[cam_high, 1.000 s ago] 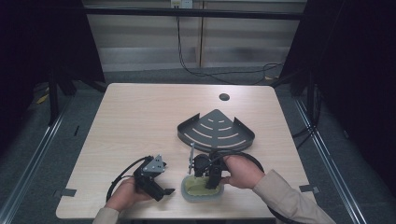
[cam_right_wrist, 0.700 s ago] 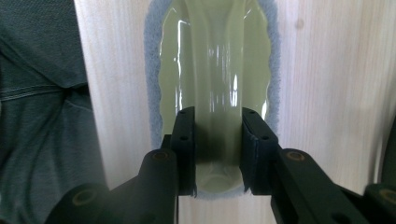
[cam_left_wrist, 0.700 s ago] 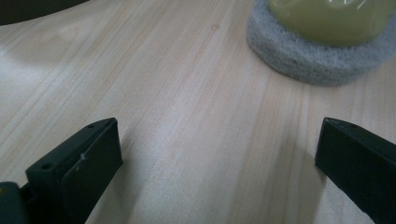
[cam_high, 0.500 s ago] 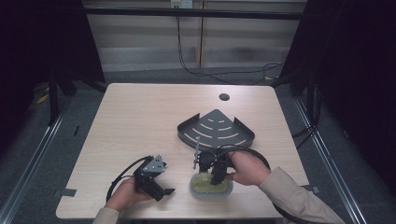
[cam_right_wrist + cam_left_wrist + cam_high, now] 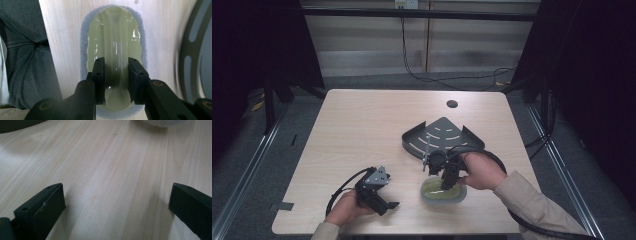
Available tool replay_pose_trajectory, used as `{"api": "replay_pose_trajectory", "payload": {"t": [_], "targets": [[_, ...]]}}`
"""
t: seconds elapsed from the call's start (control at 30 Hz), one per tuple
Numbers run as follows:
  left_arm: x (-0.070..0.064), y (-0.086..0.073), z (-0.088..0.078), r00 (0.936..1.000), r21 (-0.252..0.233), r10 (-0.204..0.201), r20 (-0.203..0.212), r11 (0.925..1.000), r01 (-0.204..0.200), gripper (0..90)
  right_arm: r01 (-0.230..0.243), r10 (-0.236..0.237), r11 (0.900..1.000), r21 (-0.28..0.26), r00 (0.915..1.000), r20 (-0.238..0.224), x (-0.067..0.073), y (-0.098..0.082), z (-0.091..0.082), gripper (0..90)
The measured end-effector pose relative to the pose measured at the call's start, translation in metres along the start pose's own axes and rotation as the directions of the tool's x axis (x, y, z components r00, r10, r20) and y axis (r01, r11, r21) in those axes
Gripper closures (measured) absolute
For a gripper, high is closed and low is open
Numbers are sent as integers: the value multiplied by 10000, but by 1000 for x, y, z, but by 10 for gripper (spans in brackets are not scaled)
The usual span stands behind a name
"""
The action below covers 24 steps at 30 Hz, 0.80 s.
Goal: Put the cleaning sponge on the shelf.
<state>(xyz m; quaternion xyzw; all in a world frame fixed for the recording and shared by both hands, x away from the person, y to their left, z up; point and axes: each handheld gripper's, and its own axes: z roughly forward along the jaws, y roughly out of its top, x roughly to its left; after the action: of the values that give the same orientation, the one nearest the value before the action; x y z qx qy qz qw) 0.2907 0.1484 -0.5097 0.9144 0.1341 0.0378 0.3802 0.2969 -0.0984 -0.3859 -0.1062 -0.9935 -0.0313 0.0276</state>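
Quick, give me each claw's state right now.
Left claw: open, holding nothing, over bare table.
Right claw: partly closed, down in the green dish; whether it grips anything cannot be told.

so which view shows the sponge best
The right gripper view: the sponge sits close up, green face and grey rim, right gripper jaws over it. The high view shows it small, half under the gripper. The left gripper view catches a grey edge.

I read this as a lab recording bay, pale wooden table (image 5: 362,130) ringed by dark curtains (image 5: 257,45), metal floor rails (image 5: 247,170), cables (image 5: 432,75) trailing across grey flooring, wall outlet (image 5: 406,4) above, tape mark (image 5: 284,206).
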Motion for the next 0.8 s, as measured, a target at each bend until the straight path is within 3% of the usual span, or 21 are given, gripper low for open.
{"api": "replay_pose_trajectory", "payload": {"t": [0.17, 0.8], "targets": [[0, 0, 0, 10000, 6, -9, -32, 10000, 9, 0, -116, 120, 9993, -344, 9999, 97, -6, -2, -9, 702], [0, 0, 0, 10000, 10, -2, -9, 10000, 2, 0, -790, 807, 9931, -865, 9966, 165, -28, -12, -30, 702]]}}
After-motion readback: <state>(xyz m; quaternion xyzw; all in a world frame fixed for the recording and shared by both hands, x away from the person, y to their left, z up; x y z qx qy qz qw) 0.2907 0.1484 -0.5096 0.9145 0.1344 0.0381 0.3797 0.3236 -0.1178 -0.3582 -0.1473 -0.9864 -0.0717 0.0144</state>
